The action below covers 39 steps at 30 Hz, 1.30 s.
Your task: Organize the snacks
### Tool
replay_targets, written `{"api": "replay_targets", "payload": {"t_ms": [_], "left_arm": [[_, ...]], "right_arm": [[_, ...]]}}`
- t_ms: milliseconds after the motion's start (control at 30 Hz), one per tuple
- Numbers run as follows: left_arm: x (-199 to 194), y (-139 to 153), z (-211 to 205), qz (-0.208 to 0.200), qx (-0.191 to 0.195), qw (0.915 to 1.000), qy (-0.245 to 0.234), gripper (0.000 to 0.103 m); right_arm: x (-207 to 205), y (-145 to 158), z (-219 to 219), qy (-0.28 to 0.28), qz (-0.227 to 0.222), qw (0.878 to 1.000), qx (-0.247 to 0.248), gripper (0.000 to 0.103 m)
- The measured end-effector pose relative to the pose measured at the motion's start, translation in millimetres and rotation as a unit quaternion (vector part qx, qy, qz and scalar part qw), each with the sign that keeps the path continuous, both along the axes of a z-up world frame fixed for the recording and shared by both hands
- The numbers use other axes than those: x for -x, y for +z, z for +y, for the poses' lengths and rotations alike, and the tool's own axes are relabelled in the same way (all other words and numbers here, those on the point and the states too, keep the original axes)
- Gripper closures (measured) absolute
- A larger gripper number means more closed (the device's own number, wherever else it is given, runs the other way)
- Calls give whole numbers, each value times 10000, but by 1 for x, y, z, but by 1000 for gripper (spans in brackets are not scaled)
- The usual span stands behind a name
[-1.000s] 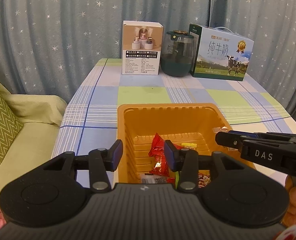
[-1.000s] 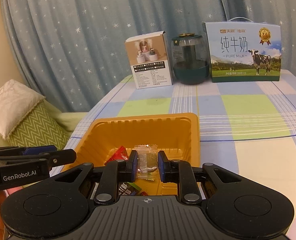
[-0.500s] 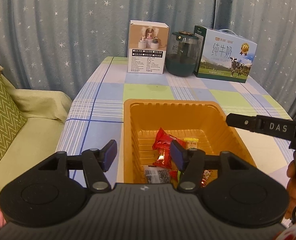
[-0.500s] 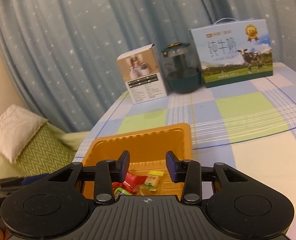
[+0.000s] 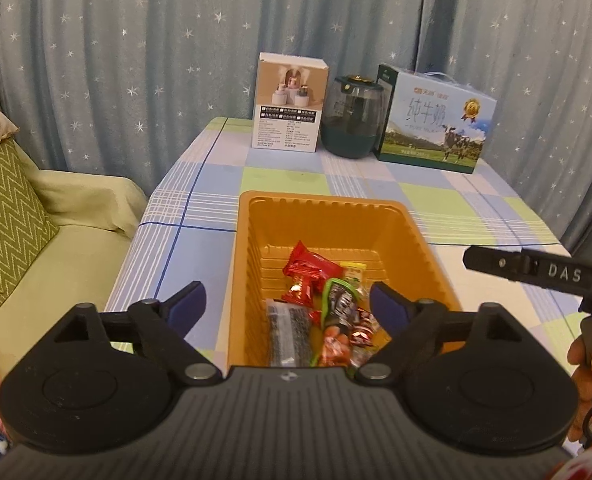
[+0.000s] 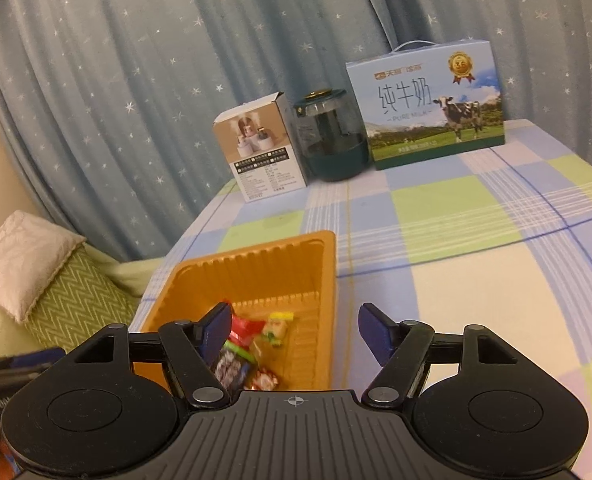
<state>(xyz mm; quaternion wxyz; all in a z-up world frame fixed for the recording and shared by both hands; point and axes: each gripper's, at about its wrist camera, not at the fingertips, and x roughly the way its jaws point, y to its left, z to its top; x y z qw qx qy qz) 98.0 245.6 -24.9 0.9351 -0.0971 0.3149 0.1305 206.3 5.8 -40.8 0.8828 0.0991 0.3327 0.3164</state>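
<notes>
Looking at both claws, they're released: the left gripper (image 5: 284, 306) and the right gripper (image 6: 294, 330) have each just been opening their jaws, and nothing sits between the pads of either one. The snacks (image 5: 324, 312) are all piled in the near end of the orange tray (image 5: 324, 210), which sits on the checked tablecloth (image 6: 476, 272) close to its left edge. In the left wrist view the pile is dead centre, roughly 12 o'clock from the jaws; in the right wrist view it's at about 10 o'clock.

What could go wrong, I'd guess: the tray is light plastic and close to the table edge above the sofa (image 5: 68, 240), so a bump from the left finger could shove it off. The wrappers are crinkly and overlapping, so any re-grab might snag two. The right gripper's arm (image 5: 536, 270) at 3 o'clock is also close enough to clip the left one.
</notes>
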Motion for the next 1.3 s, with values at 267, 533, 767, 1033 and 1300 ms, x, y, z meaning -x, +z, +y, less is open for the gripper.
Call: {"api": "replay_targets", "payload": {"t_ms": [267, 533, 767, 1033, 1300], "left_arm": [[39, 26, -30, -90, 6, 10000, -28, 0], [84, 53, -46, -254, 153, 9994, 191, 0], [111, 64, -76, -10, -15, 9999, 113, 0], [140, 59, -107, 225, -45, 9996, 137, 0], [166, 59, -131, 251, -108, 9995, 148, 0]], "right_arm": [[44, 26, -29, -53, 184, 9995, 263, 22], [87, 50, -54, -17, 222, 9973, 693, 18], [118, 62, -73, -72, 227, 9956, 911, 17], [158, 67, -94, -3, 104, 9931, 1169, 17], [196, 67, -121, -98, 141, 9909, 1337, 17]]}}
